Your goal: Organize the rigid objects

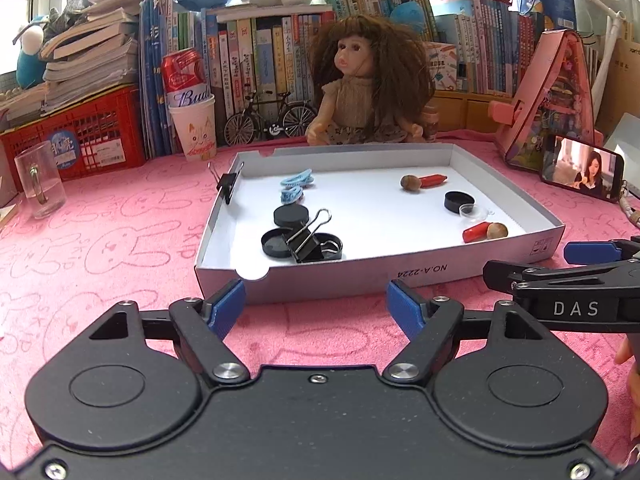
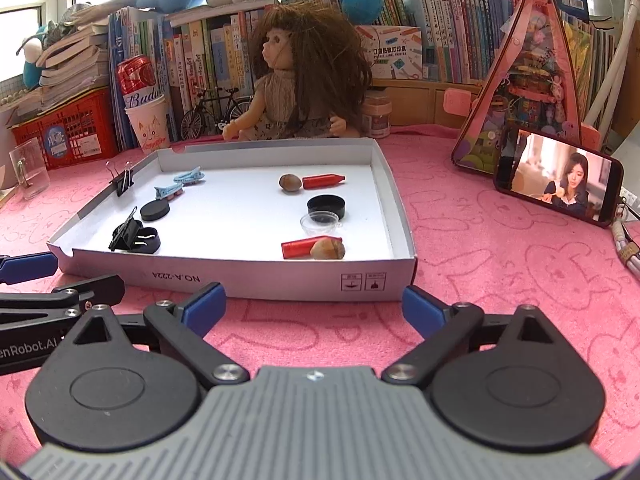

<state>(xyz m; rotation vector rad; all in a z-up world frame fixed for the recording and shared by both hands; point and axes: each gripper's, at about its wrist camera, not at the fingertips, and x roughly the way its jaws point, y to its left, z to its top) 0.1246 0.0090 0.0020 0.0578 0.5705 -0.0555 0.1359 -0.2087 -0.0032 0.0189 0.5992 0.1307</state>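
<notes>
**Both grippers spread, nothing held, in front of tray**

Left gripper [image 1: 316, 304] & right gripper [image 2: 314, 308] hang side by side over pink cloth [image 2: 500, 264], just short of white tray [image 1: 340, 276]; jaws apart, empty. In tray: binder clip [image 1: 308, 236] on black lids near front-left, blue clips [image 1: 294, 186] behind, red crayons w/ nuts on right: near pair [image 2: 312, 247], far pair [image 2: 310, 181]. Another clip [image 1: 228, 184] grips tray's left wall.
</notes>
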